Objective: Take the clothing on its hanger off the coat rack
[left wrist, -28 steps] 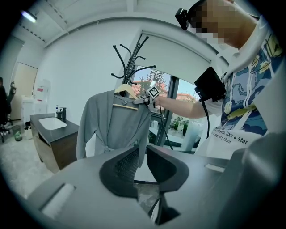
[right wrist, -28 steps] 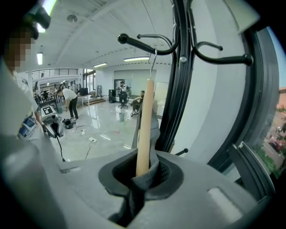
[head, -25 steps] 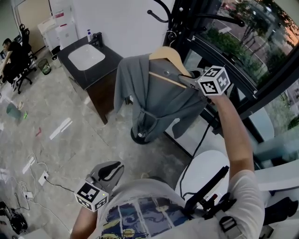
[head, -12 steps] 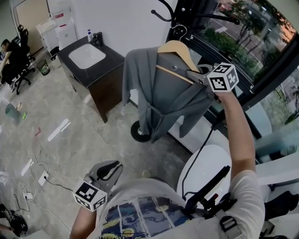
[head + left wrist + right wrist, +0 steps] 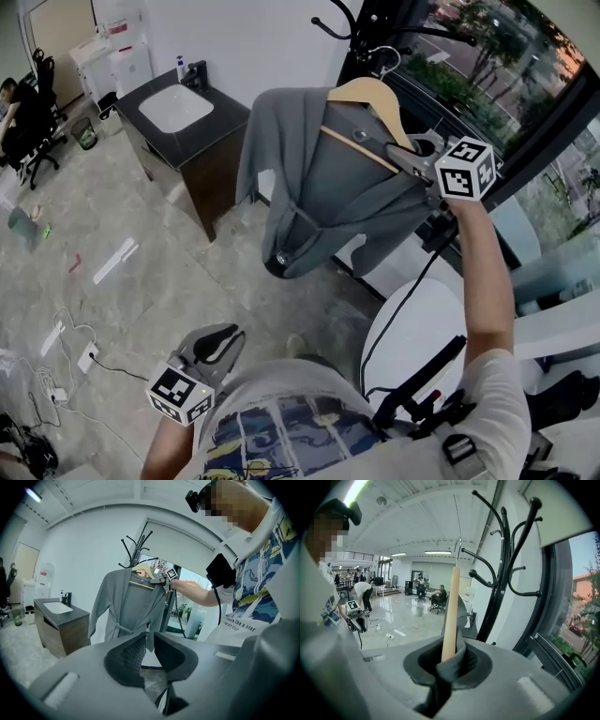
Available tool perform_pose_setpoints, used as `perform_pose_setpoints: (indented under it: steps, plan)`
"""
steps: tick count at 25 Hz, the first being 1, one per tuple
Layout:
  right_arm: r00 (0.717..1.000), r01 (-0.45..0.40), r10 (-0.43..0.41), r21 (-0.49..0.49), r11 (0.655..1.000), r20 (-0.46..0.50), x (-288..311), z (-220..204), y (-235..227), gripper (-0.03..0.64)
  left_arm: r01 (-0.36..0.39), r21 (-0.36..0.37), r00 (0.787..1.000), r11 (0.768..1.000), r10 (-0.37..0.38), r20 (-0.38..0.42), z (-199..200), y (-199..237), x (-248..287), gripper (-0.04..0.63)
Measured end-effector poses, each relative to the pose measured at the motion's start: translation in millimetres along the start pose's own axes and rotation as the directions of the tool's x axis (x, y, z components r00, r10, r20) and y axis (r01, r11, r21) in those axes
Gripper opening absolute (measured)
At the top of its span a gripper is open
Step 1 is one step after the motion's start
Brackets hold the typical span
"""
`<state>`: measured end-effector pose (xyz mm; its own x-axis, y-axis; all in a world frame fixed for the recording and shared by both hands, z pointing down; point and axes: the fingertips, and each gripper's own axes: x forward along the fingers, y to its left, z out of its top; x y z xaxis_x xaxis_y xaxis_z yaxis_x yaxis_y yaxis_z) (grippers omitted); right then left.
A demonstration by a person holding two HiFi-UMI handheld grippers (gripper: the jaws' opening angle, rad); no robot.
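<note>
- Your right tool [image 5: 412, 161] is clenched on the near end of the wooden hanger [image 5: 370, 98], with a fold of grey cloth caught in with it. The right gripper view shows wood and fabric pinched between the jaws.
- Over the last second you have raised that arm. The hanger sits higher and further right in the head view, and the clothing [image 5: 319, 197] has swung up with it, its hem now covering the rack's base.
- In the right gripper view the hanger's wire hook stands left of the coat rack [image 5: 501, 573] with open space between them, so the hook looks already lifted free.
- The garment hangs in the air from your tool, just beside the rack and right of the sink worktop [image 5: 202, 127].
- Your left tool [image 5: 217, 345] hangs low by your body, jaws a narrow slit apart and gripping nothing.
- What probably remains is carrying the garment clear without snagging a rack arm.
</note>
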<state>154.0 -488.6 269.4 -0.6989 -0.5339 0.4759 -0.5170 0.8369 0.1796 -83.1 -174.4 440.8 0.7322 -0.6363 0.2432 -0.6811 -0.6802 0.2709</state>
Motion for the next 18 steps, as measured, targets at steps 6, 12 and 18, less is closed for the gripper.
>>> perform_pose_setpoints:
  steps: [6,12,18]
  plan:
    - [1.000,-0.010,0.010,-0.004,1.000,-0.001,-3,-6,57,0.020,0.036,0.013,0.999,0.999,-0.036,-0.004,-5,-4,-20,0.058]
    - [1.000,-0.016,0.016,0.006,1.000,-0.002,-8,-15,113,0.020,0.067,0.015,0.998,0.998,-0.067,-0.009,-14,-12,-40,0.058]
    - [1.000,-0.029,0.029,0.020,0.999,0.003,-15,-26,171,0.020,0.094,0.019,0.996,0.995,-0.094,-0.013,-24,-19,-59,0.058]
